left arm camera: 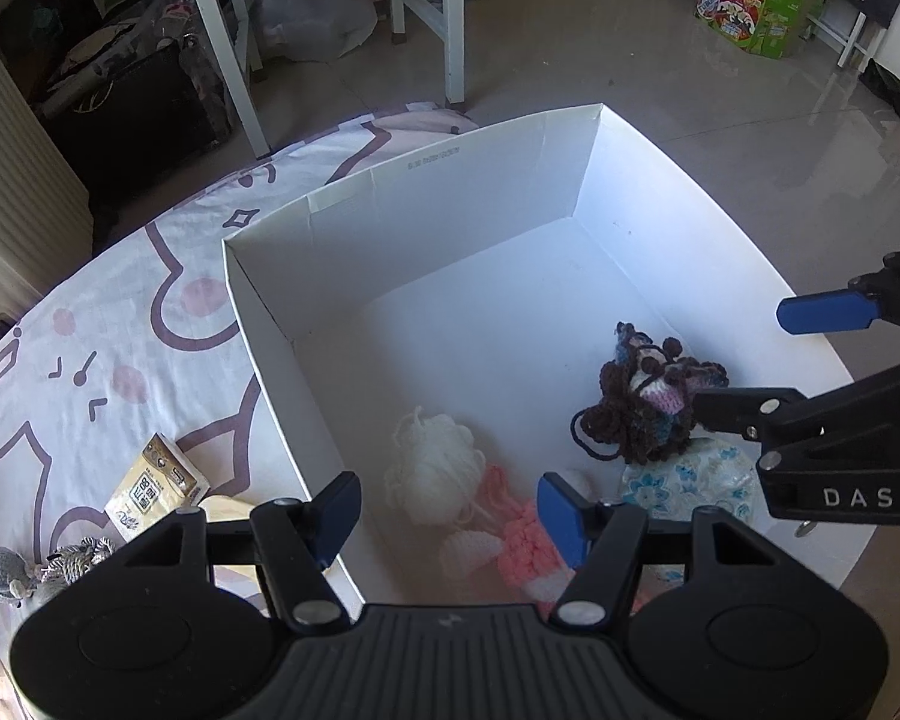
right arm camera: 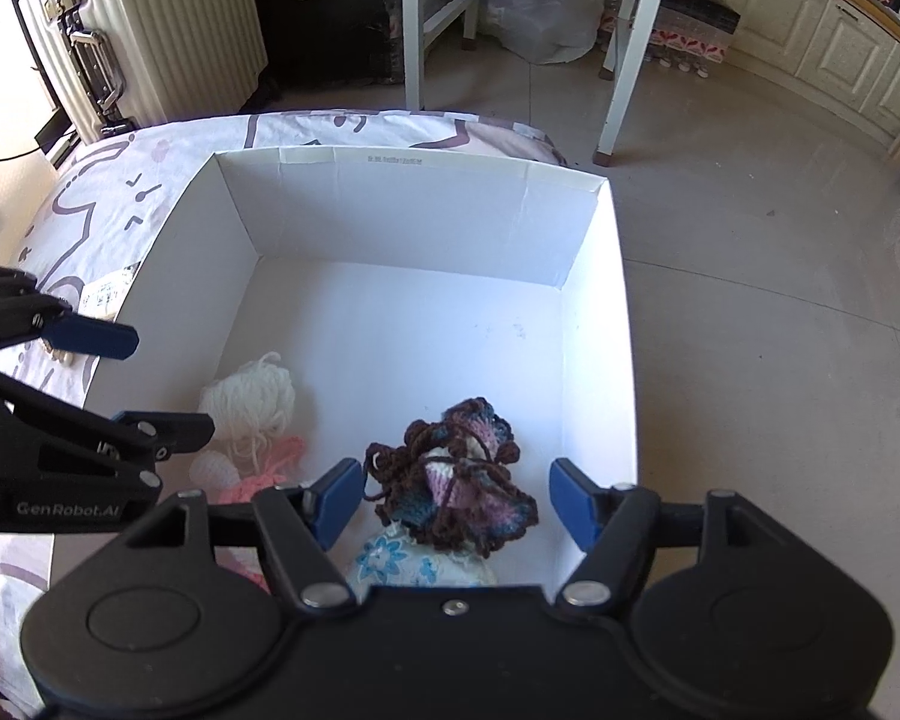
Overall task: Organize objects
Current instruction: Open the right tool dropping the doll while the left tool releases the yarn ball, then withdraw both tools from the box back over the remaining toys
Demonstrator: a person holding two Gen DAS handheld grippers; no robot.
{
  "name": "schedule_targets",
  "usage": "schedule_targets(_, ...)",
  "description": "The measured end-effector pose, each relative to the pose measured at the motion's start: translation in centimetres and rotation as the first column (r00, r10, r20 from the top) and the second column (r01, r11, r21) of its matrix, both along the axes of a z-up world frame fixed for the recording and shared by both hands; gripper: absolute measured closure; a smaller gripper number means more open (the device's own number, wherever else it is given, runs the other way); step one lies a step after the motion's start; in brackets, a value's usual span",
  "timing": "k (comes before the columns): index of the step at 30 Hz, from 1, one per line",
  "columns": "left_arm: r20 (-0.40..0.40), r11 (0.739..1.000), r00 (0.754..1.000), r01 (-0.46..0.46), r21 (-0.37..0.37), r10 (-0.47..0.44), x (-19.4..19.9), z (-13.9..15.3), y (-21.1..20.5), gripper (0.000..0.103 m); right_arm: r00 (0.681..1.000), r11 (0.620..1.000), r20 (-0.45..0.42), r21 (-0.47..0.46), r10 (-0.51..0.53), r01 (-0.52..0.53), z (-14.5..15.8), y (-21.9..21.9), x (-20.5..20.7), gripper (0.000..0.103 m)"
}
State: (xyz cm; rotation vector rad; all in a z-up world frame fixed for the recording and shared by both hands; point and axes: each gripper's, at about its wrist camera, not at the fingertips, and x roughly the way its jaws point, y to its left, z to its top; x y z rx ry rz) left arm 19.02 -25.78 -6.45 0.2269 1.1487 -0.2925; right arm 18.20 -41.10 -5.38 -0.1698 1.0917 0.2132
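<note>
Crocheted brown, purple and blue yarn piece [right arm camera: 459, 489] lies between the right tongs [right arm camera: 457, 507], pads apart and clear of it; it rests on a blue-flowered white pouch [right arm camera: 390, 561] inside the white cardboard box [right arm camera: 390, 210]. Left tongs [left arm camera: 447, 519] stand open, nothing gripped, over the box's near left wall. Ahead of them: white yarn ball [left arm camera: 432, 468] and pink-and-white crochet piece [left arm camera: 525, 540]. Left of them, outside the box, a tan printed packet [left arm camera: 153, 486] on the patterned bedsheet [left arm camera: 90, 336].
</note>
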Motion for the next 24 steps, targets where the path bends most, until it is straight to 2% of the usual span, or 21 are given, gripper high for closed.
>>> schedule_targets(4, -0.003, 1.000, 1.000, -0.005, -0.006, 0.005, -0.8, 0.6, 0.3, 0.033, 1.000, 0.999, 0.010, 0.025, -0.026, 0.026, 0.7, -0.3, -0.7, 0.029)
schedule_targets(10, 0.007, 1.000, 1.000, -0.025, -0.006, 0.025, -1.8, 1.6, 1.1, 0.019, 0.998, 0.998, 0.036, 0.028, -0.055, 0.054, 1.8, -0.2, -2.1, 0.027)
schedule_targets(15, 0.006, 0.999, 0.999, -0.036, -0.013, 0.036, -2.7, 2.1, 1.7, 0.008, 0.996, 0.998, 0.057, 0.021, -0.067, 0.066, 2.5, -0.3, -3.2, 0.021)
schedule_targets(24, 0.002, 0.998, 0.998, -0.060, -0.031, 0.061, -4.1, 2.4, 2.7, 0.001, 0.992, 0.996, 0.086, 0.017, -0.094, 0.093, 3.4, -0.4, -5.5, 0.013)
